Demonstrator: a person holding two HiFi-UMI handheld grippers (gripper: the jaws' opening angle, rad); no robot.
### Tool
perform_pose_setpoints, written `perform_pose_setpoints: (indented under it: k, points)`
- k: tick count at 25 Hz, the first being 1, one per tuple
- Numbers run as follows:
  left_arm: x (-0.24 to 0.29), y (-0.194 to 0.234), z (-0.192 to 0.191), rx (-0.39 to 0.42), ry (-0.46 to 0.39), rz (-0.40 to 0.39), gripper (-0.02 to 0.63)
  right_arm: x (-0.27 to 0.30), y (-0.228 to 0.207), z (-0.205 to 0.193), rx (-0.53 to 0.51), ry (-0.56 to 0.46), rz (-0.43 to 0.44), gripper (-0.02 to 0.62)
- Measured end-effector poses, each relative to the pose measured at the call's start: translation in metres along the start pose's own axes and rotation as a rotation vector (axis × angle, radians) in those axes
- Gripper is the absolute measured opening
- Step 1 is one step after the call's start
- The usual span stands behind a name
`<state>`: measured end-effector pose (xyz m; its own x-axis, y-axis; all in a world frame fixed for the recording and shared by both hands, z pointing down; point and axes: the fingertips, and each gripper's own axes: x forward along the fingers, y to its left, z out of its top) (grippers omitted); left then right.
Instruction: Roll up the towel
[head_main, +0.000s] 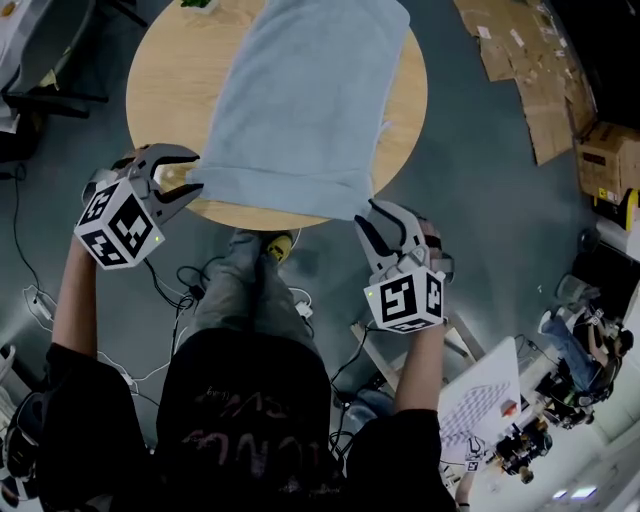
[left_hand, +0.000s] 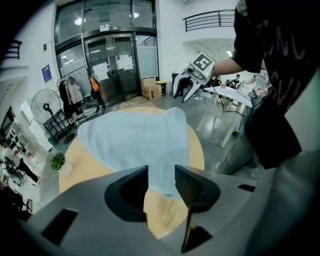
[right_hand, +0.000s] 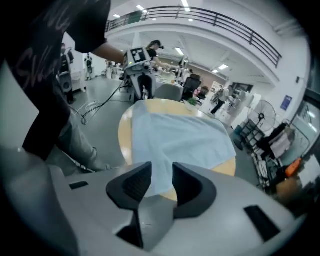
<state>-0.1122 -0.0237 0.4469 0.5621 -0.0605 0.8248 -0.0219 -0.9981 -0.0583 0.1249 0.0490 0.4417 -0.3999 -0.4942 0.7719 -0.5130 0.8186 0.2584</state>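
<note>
Here, the left tongs (left_hand: 161, 176) stand part-open: the jaws are apart, and the near left corner of the towel (left_hand: 135, 140) lies in the gap, unclamped. The right tongs (right_hand: 161, 172) are likewise part-open. The towel's near right corner sits between the jaws, and the pads do not press on it. Each pair is held in one of the person's hands, with its marker cube facing up toward the head camera.

The two tongs stand well apart, one at each end of the towel's near hem, at the near rim of the table (head_main: 165, 70). Ahead of both tongs the pale blue towel lies spread flat on the round wooden top, unrolled. By the right tongs its corner overhangs the rim.

Between the tongs and below the hem, the person's legs and a yellow shoe (head_main: 278, 245) show. Cables (head_main: 185, 280) lie on the grey floor beside the left tongs. Far ahead and right of the right tongs, flattened cardboard (head_main: 520, 70) lies on the floor. A small plant (left_hand: 57, 160) shows at the table's rim, ahead and left of the left tongs.
</note>
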Motion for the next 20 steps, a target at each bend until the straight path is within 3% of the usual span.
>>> perform_pose_setpoints:
  k: [4,8,14,16,20]
  points:
    - [-0.001,-0.029,0.016,0.067,-0.004,0.025,0.168,0.024,0.038,0.011,-0.113,0.001,0.059,0.15]
    - [0.04,-0.063,0.009,0.178,0.107,-0.029,0.166,0.066,0.053,-0.007,-0.212,0.096,0.112,0.167]
    - [0.072,-0.045,-0.002,0.219,0.207,-0.007,0.181,0.084,0.041,-0.012,-0.204,0.121,0.182,0.196]
    - [0.079,-0.039,-0.006,0.213,0.226,-0.023,0.15,0.087,0.046,-0.014,-0.17,0.119,0.246,0.173]
    - [0.08,-0.037,-0.007,0.147,0.239,-0.115,0.052,0.088,0.052,-0.014,-0.047,0.098,0.322,0.041]
